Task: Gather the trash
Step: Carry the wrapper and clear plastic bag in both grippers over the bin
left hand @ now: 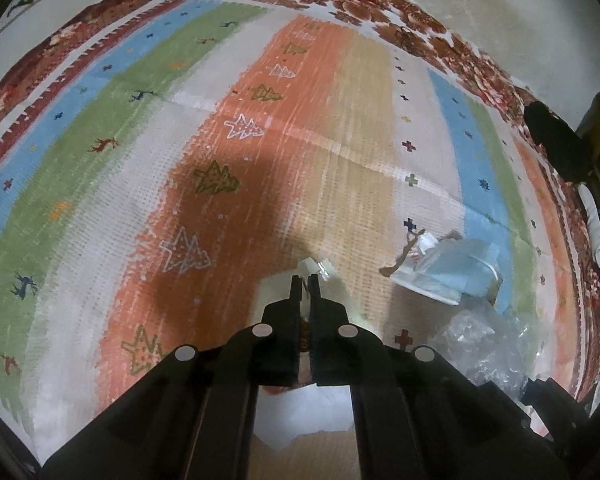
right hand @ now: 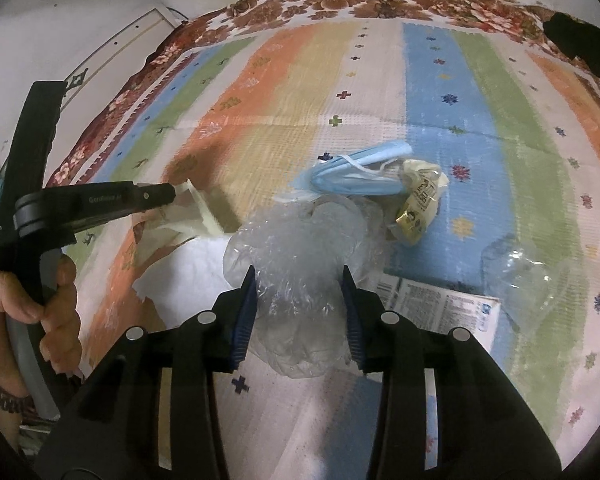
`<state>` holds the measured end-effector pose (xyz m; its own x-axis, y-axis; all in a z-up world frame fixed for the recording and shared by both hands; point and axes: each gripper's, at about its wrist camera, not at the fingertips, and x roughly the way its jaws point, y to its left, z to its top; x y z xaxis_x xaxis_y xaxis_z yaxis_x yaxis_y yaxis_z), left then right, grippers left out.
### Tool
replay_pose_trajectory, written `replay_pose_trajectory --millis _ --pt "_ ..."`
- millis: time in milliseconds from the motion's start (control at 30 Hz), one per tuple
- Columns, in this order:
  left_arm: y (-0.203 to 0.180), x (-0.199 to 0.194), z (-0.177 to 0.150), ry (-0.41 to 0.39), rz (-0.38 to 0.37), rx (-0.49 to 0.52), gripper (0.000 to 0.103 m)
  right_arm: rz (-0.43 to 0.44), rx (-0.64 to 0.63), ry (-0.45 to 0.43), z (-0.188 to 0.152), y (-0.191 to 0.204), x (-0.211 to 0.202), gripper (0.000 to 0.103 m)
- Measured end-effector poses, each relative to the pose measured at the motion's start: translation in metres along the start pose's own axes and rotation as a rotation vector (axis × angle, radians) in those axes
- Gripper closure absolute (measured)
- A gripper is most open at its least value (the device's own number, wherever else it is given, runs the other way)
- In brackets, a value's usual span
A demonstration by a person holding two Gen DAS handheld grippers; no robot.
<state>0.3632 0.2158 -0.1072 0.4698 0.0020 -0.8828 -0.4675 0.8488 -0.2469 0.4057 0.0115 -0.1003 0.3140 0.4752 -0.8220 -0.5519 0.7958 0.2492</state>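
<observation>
The right gripper (right hand: 300, 276) is closest to the camera. Its two fingers (right hand: 246, 312) are spread wide apart, one on each side of a crumpled clear plastic bag (right hand: 296, 248). They are not squeezing it yet. The bag lies on the striped rug (right hand: 480, 92), right between the fingers.

The bag looks very light and soft. It will squash flat when the fingers close, and it may be slippery too. I think the best place to grab it is the thick bunched-up middle, where there is more plastic to pinch. A thin edge could slip out.

Just behind the bag lies a blue face mask (right hand: 360, 168) with white loops. A yellowish wrapper (right hand: 418, 204) touches the mask. Both look soft and light. A printed paper sheet (right hand: 440, 304) lies flat just to the right of the bag. Flat paper is hard to pick up, so an edge or corner is the place to try. Another piece of clear plastic (right hand: 528, 280) sits farther right, apart from the rest.

The left gripper (left hand: 305, 278) has its fingers almost shut, with only a thin gap. They pinch a white crumpled paper (right hand: 196, 208). In the right wrist view, the paper hangs from the tip, above the rug. A hand (right hand: 40, 304) grips the handle of this gripper.

A lot of trash is not yet collected.
</observation>
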Motion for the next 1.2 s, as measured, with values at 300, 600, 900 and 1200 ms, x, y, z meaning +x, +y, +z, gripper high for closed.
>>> replay_pose_trajectory --millis 300,600,900,1200 --pt "-0.007 -0.020 -0.008 -0.015 -0.021 0.013 0.102 -0.012 -0.006 -0.041 -0.008 -0.001 -0.030 0.067" --pt "-0.005 -0.039 -0.016 -0.024 -0.022 0.011 0.102 -0.003 -0.006 -0.077 -0.015 0.005 -0.055 0.067" --pt "-0.024 -0.064 -0.030 -0.033 -0.042 0.043 0.102 -0.032 -0.050 -0.105 -0.027 0.014 -0.079 0.067" --pt "-0.045 -0.094 -0.053 -0.058 -0.064 0.092 0.102 -0.050 -0.059 -0.134 -0.043 0.015 -0.111 0.067"
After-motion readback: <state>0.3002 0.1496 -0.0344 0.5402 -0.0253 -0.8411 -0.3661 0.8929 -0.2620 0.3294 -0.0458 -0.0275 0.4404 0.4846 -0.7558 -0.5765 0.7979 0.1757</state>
